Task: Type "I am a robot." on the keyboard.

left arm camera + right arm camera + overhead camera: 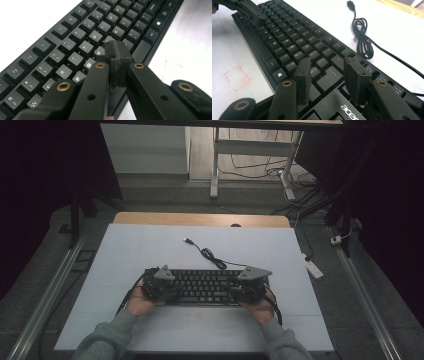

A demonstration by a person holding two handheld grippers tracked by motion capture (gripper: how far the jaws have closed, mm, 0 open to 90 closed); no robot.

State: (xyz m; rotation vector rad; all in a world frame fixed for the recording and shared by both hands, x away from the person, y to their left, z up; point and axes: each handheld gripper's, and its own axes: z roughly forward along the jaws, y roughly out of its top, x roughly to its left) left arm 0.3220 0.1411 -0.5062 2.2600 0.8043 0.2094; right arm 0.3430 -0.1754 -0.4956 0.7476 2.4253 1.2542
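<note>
Hovering over black keyboard (205, 286) at table (150, 250) centre.
Left gripper (117, 53) pinched closed above keys; right gripper (328, 75) spread wide, nothing between; coiled cable (363, 41) at two o'clock.

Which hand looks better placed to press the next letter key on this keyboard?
Left, probably. The left gripper has its fingers shut into one tip right over the keyboard's G and H keys. The right gripper hangs open above the Enter key.

Black keyboard (202, 286), white table (150, 245)
</note>
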